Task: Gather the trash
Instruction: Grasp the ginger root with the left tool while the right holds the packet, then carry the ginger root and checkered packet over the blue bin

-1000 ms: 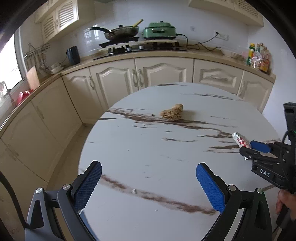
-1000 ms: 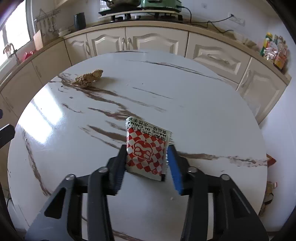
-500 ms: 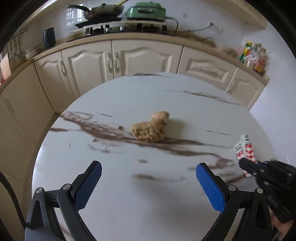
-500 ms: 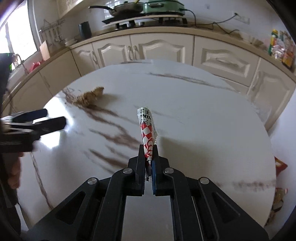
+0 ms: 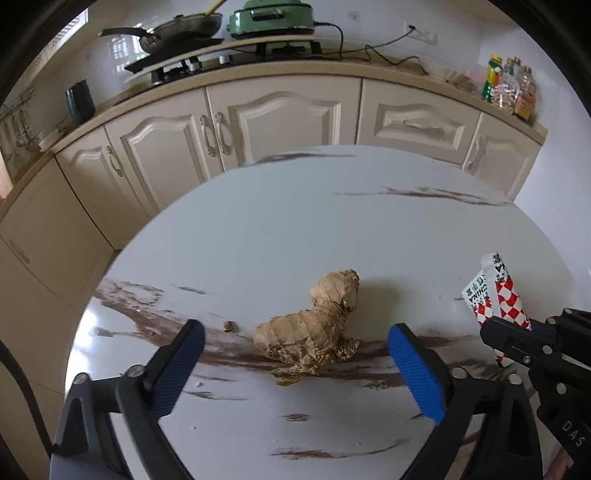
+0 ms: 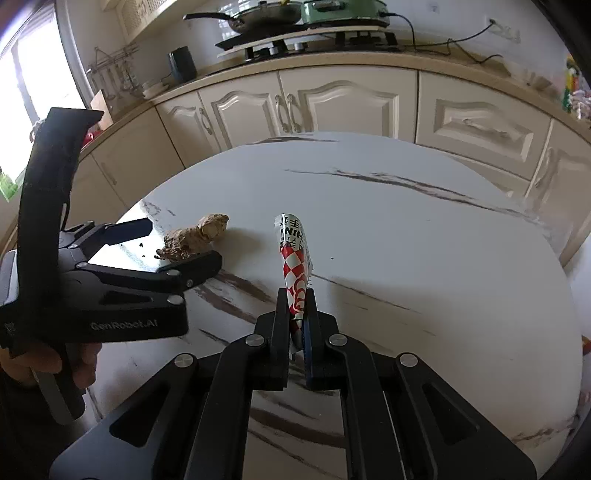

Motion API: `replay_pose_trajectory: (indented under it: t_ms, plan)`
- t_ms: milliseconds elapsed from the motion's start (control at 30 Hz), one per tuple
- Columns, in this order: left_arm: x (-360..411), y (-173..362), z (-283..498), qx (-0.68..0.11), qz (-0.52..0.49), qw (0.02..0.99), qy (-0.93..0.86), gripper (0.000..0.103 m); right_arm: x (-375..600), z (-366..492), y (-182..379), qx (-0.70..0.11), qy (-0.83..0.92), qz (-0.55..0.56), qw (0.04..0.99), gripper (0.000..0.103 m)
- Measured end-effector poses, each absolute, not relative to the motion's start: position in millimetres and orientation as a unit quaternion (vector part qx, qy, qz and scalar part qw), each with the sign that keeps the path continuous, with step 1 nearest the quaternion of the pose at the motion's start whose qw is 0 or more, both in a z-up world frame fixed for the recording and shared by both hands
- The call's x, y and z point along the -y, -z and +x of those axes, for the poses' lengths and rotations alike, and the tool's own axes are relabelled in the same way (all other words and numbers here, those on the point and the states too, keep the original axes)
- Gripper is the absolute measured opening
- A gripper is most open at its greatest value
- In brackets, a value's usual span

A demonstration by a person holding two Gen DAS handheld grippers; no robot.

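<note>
A knobbly tan piece of ginger (image 5: 314,326) lies on the round white marble table (image 5: 295,229). My left gripper (image 5: 295,341) straddles it, and its jaws are closing with the ginger between them, the blue pads (image 5: 413,365) still apart from it. In the right wrist view the ginger (image 6: 195,238) shows between the left gripper's fingers (image 6: 181,243). My right gripper (image 6: 297,306) is shut on a red-and-white checked wrapper (image 6: 293,258), squeezed narrow and sticking up from the jaws. From the left wrist view the wrapper (image 5: 495,295) and the right gripper (image 5: 509,338) show at the right.
A small crumb (image 5: 229,325) lies left of the ginger. Cream cabinets (image 5: 280,118) curve behind the table, with a stove, wok (image 5: 177,31) and green cooker (image 5: 273,16) on the counter. Bottles (image 5: 508,86) stand at the right. A hand (image 6: 48,363) holds the left gripper's handle.
My left gripper moved toward the ginger and now has it between its fingers, which have narrowed a little. My right gripper closed on the wrapper, crushed it narrow and lifted it off the table.
</note>
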State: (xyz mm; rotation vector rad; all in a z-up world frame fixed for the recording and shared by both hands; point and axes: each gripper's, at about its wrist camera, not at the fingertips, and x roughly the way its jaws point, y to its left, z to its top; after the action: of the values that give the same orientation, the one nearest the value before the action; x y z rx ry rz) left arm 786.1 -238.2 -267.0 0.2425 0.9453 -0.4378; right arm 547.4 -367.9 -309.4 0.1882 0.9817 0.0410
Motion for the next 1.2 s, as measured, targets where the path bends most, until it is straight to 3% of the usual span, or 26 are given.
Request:
replay_pose_trajectory:
  t_ms: [167, 233, 300, 700, 1200]
  plan:
    - [239, 269, 797, -0.447, 0.105, 0.862, 0.216, 0.08, 368, 548, 312, -0.473, -0.021, 0.094, 0.876, 0.006]
    - [235, 269, 798, -0.442, 0.103, 0.864, 0.22, 0.068, 369, 547, 311, -0.472, -0.021, 0.095, 0.876, 0.007]
    - [234, 267, 797, -0.44, 0.098, 0.863, 0.228, 0.048, 368, 546, 309, -0.471, -0.021, 0.096, 0.876, 0.007]
    - [208, 250, 758, -0.437, 0.094, 0.862, 0.238, 0.048, 360, 536, 303, -0.47, -0.024, 0.102, 0.876, 0.007]
    - [121, 167, 613, -0.343, 0.085, 0.914, 0.198, 0.048, 283, 488, 250, -0.435, -0.062, 0.081, 0.895, 0.007]
